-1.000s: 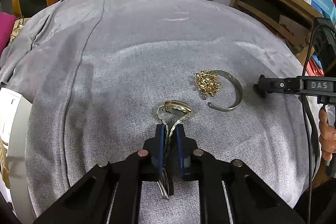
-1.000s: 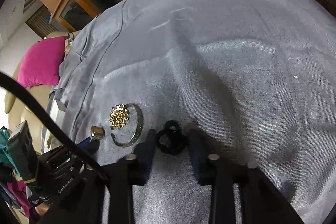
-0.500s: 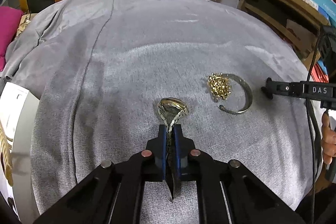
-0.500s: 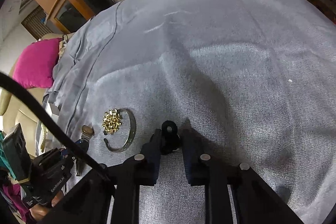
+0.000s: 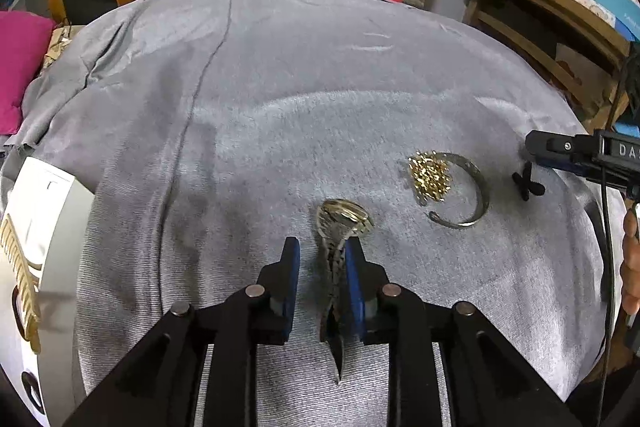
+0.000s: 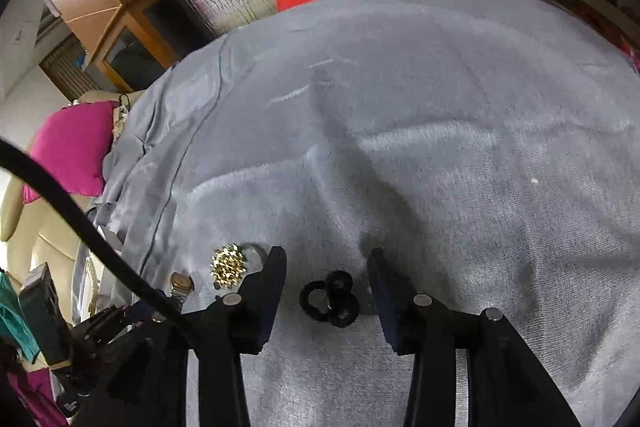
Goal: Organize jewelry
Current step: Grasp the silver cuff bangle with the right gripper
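Wristwatch on the grey cloth between the just-parted jaws of the left gripper, band against the right pad, left pad clear of it. Right gripper likewise just opened, black ring cluster loose between its fingers, touching neither. Gold cluster and silver cuff beyond and right of the left tongs.

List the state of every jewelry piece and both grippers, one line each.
Watch: lying on the grey cloth, band between the left jaws.
Silver bangle: flat, beside the gold cluster.
Black rings: released, lying between the right jaws.
Left gripper: just opened.
Right gripper: just opened.
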Motion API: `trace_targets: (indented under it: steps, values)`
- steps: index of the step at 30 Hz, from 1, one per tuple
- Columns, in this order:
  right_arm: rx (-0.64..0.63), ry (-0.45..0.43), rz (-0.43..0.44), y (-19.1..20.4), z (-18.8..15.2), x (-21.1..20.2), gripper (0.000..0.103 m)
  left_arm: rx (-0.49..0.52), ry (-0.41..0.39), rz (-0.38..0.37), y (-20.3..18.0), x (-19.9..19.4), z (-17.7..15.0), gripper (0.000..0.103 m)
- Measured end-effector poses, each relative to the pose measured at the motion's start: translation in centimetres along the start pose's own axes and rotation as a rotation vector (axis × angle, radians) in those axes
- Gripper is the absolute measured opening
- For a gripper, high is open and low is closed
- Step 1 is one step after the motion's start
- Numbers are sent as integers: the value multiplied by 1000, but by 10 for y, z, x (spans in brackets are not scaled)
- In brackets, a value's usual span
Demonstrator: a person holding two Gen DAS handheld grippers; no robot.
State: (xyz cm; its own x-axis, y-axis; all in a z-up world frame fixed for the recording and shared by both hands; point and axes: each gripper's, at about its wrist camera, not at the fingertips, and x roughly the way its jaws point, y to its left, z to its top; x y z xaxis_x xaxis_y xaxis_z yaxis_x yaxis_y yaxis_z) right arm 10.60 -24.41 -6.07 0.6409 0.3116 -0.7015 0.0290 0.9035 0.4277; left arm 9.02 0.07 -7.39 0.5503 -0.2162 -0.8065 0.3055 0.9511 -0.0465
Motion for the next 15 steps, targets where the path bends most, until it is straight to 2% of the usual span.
trace_targets:
  steps: [4, 5, 6, 8, 10, 15]
  values:
    - [-68, -12, 36, 19, 0, 0, 45, 9, 10, 1, -1, 2, -2, 29]
    - [-90, -10, 43, 26, -1, 1, 42, 15, 22, 2, -2, 4, -4, 29]
    - [-108, -4, 48, 31, -2, 3, 34, 16, 34, 6, -3, 5, -6, 29]
    - [-139, 19, 56, 42, -5, 10, 32, 3, 36, 2, -1, 7, -8, 29]
    - [-154, 38, 25, 50, -8, 20, 32, -15, 35, -9, 2, 7, -9, 28]
    - [-156, 106, -56, 55, -14, 48, 32, -29, 38, -20, 8, 7, -9, 20]
